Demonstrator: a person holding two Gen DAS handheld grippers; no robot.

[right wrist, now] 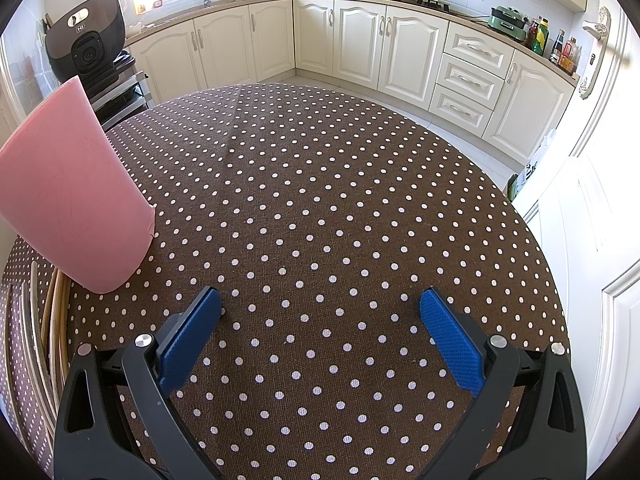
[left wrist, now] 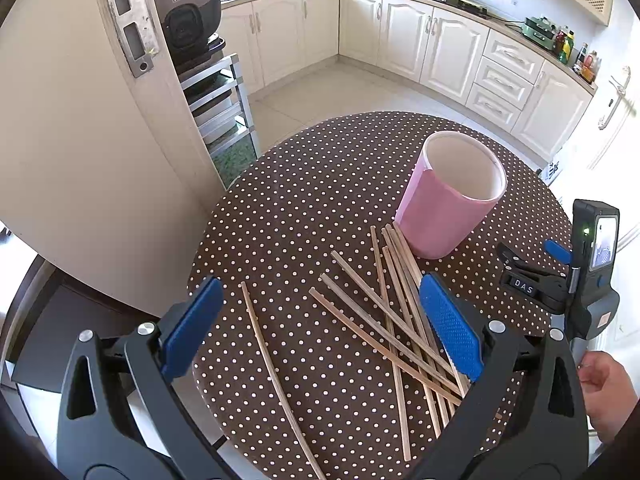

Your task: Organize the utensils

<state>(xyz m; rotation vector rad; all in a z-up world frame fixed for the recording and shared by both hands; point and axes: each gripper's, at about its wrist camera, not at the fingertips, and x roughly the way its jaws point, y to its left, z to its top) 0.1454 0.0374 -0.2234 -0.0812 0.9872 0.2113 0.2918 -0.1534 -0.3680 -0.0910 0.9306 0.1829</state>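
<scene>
Several wooden chopsticks (left wrist: 394, 320) lie crossed in a loose pile on the round table, with one single chopstick (left wrist: 272, 368) apart to the left. Just behind the pile stands a pink cup (left wrist: 448, 200), upright and empty. My left gripper (left wrist: 320, 320) hovers open above the sticks, nothing between its blue pads. In the right wrist view the pink cup (right wrist: 76, 196) fills the left side, and the chopsticks (right wrist: 48, 336) show at the far left edge. My right gripper (right wrist: 320, 336) is open over bare tablecloth. The right gripper (left wrist: 532, 284) also shows at the right of the left wrist view.
The table carries a brown cloth with white dots (right wrist: 320, 184). A door edge (left wrist: 120, 120) stands close on the left, with a metal rack (left wrist: 224, 100) and a black appliance (left wrist: 188, 12) behind it. Cream kitchen cabinets (right wrist: 400, 48) line the far wall. A hand (left wrist: 608, 392) holds the right tool.
</scene>
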